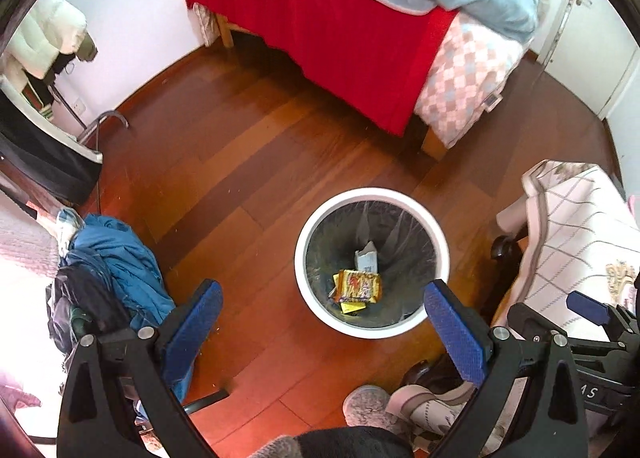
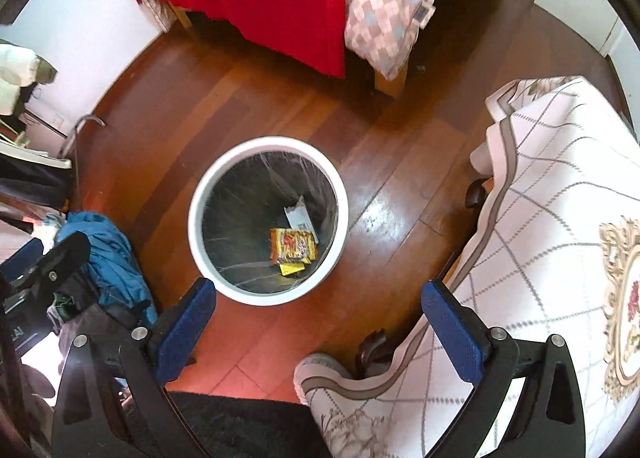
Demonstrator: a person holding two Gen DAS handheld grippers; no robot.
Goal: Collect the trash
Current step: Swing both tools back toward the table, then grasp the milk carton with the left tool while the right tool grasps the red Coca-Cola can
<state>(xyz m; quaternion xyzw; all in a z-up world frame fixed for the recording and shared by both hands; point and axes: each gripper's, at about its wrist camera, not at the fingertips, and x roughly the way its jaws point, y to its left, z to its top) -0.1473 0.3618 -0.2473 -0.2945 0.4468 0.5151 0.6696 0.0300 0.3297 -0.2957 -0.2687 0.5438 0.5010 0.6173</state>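
Note:
A white round trash bin [image 1: 308, 234] with a dark liner stands on the wooden floor; it also shows in the right wrist view [image 2: 200, 193]. Inside lie an orange-yellow snack wrapper [image 1: 359, 285] [image 2: 293, 245], a yellow scrap and a white paper piece [image 1: 367, 257] [image 2: 299, 215]. My left gripper [image 1: 322, 322] is open and empty, held above the floor just in front of the bin. My right gripper [image 2: 318, 326] is open and empty, above the floor in front and to the right of the bin. The right gripper's finger also shows at the right edge of the left wrist view [image 1: 586, 308].
A bed with a red blanket [image 1: 332, 41] stands beyond the bin. A chair draped with a white checked cover [image 2: 540, 217] is at the right. A pile of blue and dark clothes [image 1: 116, 262] lies at the left. A grey slipper [image 1: 366, 404] is near the bottom.

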